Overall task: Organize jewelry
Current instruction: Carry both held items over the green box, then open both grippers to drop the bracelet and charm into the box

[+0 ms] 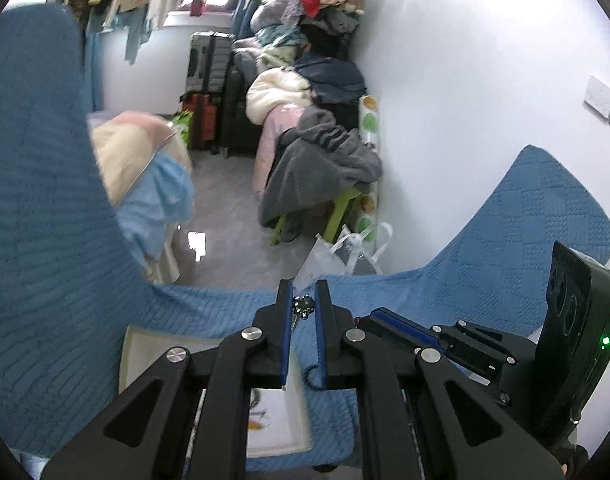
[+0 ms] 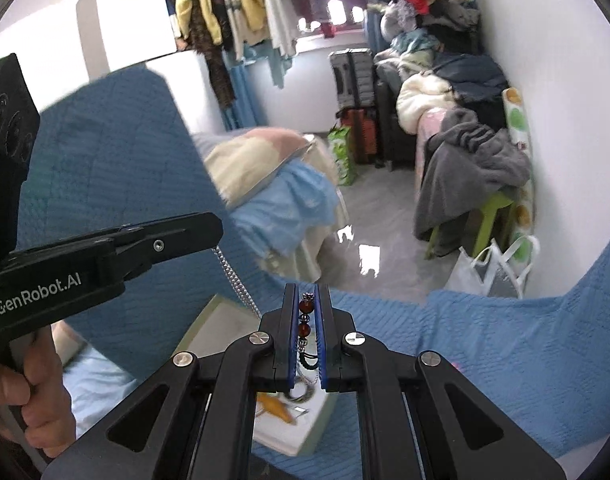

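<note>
Mid-transfer: left gripper (image 1: 304, 306) fingers pinch a silver chain (image 1: 303, 305), right gripper (image 2: 308, 312) fingers clamp a red-bead strand (image 2: 305, 318). Next, judging by layout: lower each into the tray (image 2: 289, 438) at bottom centre, untangled.

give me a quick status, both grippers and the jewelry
Left gripper shut on silver chain, held up. Right gripper shut on red bead string. Both above white tray on blue cover. Nothing in the way.

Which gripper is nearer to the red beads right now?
Right. The right gripper holds the red beads between its fingers; the left gripper is beside it, gripping a silver chain.
</note>
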Available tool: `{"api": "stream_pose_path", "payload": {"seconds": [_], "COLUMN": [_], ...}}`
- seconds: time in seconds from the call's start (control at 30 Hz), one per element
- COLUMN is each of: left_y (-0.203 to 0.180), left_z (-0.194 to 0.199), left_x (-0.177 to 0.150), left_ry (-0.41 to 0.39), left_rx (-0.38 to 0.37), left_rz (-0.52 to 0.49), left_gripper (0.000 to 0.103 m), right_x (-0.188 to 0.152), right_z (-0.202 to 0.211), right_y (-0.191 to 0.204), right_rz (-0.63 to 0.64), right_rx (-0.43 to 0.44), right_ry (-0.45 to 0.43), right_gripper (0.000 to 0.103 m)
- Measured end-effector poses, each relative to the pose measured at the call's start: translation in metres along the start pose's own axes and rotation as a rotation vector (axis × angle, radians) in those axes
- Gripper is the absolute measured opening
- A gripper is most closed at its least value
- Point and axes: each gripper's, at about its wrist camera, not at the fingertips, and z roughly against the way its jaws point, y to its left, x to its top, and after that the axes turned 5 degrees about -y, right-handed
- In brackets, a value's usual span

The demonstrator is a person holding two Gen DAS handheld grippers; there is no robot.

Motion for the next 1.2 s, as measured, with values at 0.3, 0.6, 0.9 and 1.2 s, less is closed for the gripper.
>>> {"api": "stream_pose_path", "payload": {"seconds": [0.3, 0.6, 0.9, 1.2], "left_y": [0.053, 0.078, 0.083, 0.078], "left_z": [-0.025, -0.059, -0.07, -0.055], "left_x": [-0.057, -0.107, -0.13, -0.117], "left_ry": [0.093, 0.189, 0.236, 0.167], "left_rx": [0.037, 0.059, 0.047, 0.084], "left_rz": [0.054, 0.095, 0.139, 0.152], "left_gripper": [0.01, 0.01, 0.011, 0.061], "right_x": [-0.057, -0.111, -0.139, -0.12], "right_z": [-0.057, -0.092, -0.103, -0.084], "right_y": [0.03, 0.031, 0.021, 0.012], "right_rz": [0.015, 0.004, -0.01, -0.055], "right_rx": [0.035, 0.018, 0.016, 0.075], "right_ry": [0.141, 0.248, 0.307, 0.251], "right_gripper": [0.006, 0.006, 0.007, 0.034]}}
